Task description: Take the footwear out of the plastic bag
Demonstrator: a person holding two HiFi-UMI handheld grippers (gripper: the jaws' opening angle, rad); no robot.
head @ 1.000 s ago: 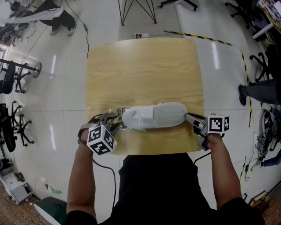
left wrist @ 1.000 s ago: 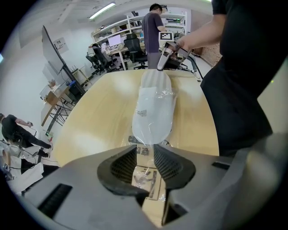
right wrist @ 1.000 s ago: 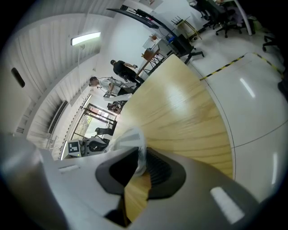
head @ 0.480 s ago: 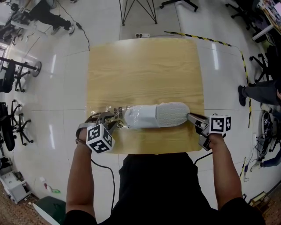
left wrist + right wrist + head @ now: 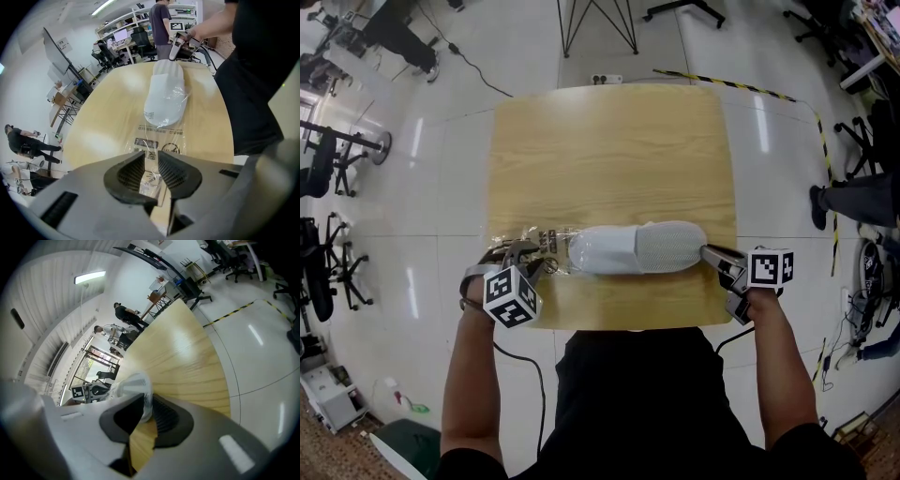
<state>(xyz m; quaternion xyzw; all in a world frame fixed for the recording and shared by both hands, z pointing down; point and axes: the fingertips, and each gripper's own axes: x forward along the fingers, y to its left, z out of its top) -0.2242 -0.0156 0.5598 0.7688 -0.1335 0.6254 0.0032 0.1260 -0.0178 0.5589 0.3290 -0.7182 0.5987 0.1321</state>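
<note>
The left gripper has just been closing its jaws around the loose end of the plastic bag, with a narrow gap left between the pads. The right gripper clamps the bare end of the white slipper, which lies half-bagged along the near edge of the table.

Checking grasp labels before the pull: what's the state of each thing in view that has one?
shoe: on the table, one end inside the plastic bag, other end bare.
plastic bag: flat, crumpled free end between the left gripper's jaws.
left gripper: jaws have just been closing, gap remains, not pressing the bag.
right gripper: shut on the shoe's bare end.
</note>
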